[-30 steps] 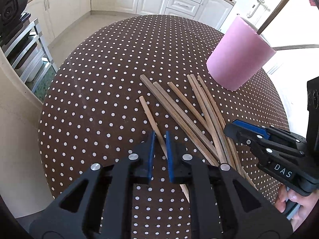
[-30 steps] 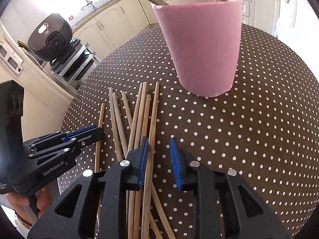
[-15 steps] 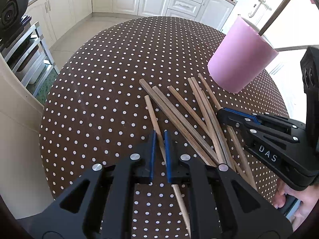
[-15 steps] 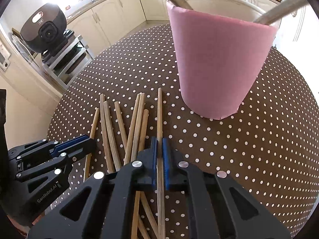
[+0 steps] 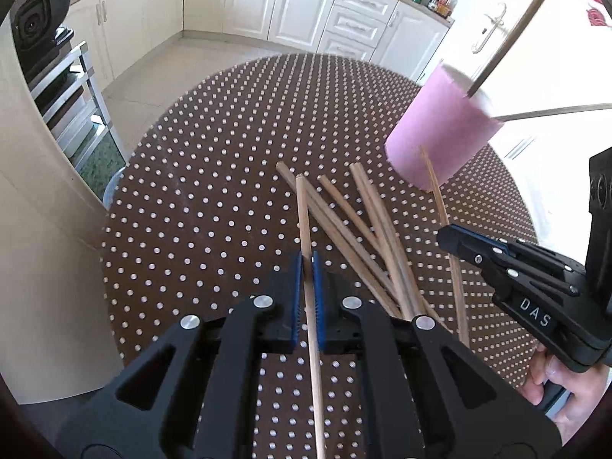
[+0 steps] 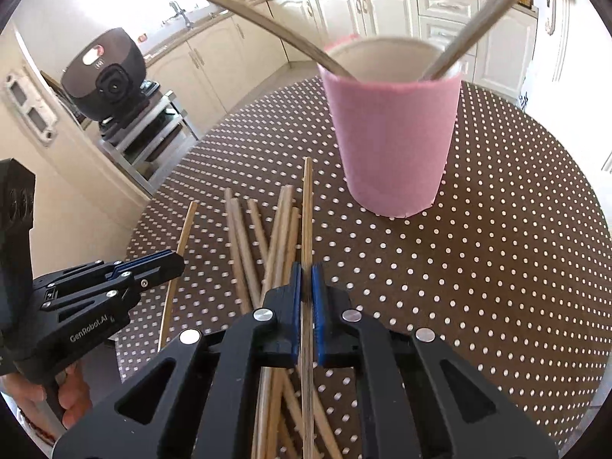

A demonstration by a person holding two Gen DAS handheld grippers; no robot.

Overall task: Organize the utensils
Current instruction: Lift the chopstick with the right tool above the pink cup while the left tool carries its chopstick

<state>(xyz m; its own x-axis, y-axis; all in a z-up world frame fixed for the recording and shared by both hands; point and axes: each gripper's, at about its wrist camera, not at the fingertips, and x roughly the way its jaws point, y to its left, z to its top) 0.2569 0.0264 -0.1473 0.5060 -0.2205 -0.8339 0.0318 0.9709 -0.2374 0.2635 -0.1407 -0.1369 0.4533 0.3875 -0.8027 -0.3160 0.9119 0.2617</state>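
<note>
Wooden chopsticks lie in a loose, crossing heap on a round table under a brown cloth with white dots, and each gripper has one stick of its own pinched between its blue pads. In the left wrist view, the left gripper is clamped narrowly on a single chopstick, which runs straight out ahead of the fingertips and back between the black arms toward the camera; its far end lies over the left edge of the heap. In the right wrist view, the right gripper is likewise closed tight on a thinner chopstick, whose far tip reaches toward the base of a pink cup without touching it. The rest of the heap lies just left of that held stick, some sticks passing under the gripper's left finger. The pink cup stands upright on the cloth beyond the sticks, to the right of the heap in the left view, and two chopsticks already lean out of it in opposite directions. From the right camera the left gripper shows at the lower left, gripped by a hand; from the left camera the right gripper shows at the right edge with its stick slanting up toward the cup, a hand below it.
</note>
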